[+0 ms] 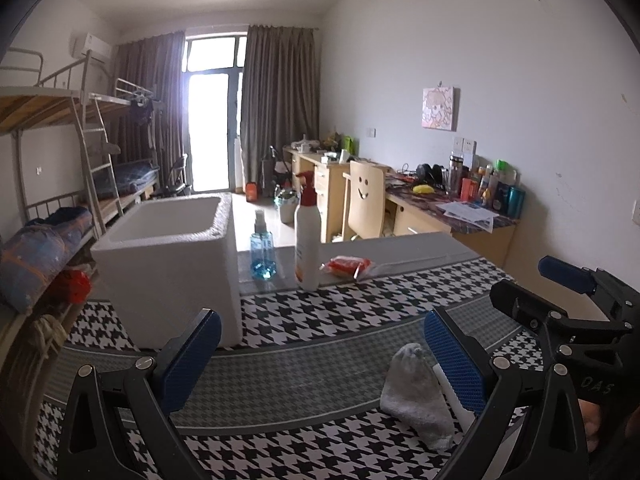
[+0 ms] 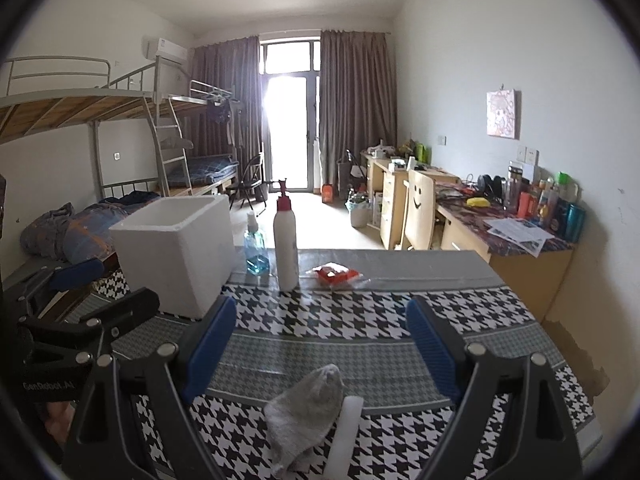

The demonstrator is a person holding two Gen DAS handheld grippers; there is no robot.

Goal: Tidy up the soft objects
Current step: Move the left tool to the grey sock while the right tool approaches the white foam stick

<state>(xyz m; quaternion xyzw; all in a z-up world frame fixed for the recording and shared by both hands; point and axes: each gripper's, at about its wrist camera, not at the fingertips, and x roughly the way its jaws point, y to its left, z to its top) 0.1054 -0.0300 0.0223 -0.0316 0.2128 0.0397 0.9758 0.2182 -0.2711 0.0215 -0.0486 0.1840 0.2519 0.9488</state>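
While both tools [image 1: 320, 354] [image 2: 322, 344] gape empty, the left one reads "GenRobot.AI"

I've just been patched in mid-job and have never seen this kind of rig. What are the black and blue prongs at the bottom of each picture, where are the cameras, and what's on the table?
There is no robot arm here: a person holds a two-finger gripper in each hand. Each picture comes from a fisheye camera on one gripper, looking forward along its blue-padded fingers.

In the left wrist view you see the left gripper, open and holding nothing. In the right wrist view you see the right gripper, also open and empty.

On the houndstooth tablecloth lie a grey cloth with a white sponge strip beside it, nearest the right gripper. Farther back stand a white foam box that is open on top, a blue spray bottle, a tall white bottle with a red pump and a red packet.

Behind is a dorm room with bunk beds and desks.
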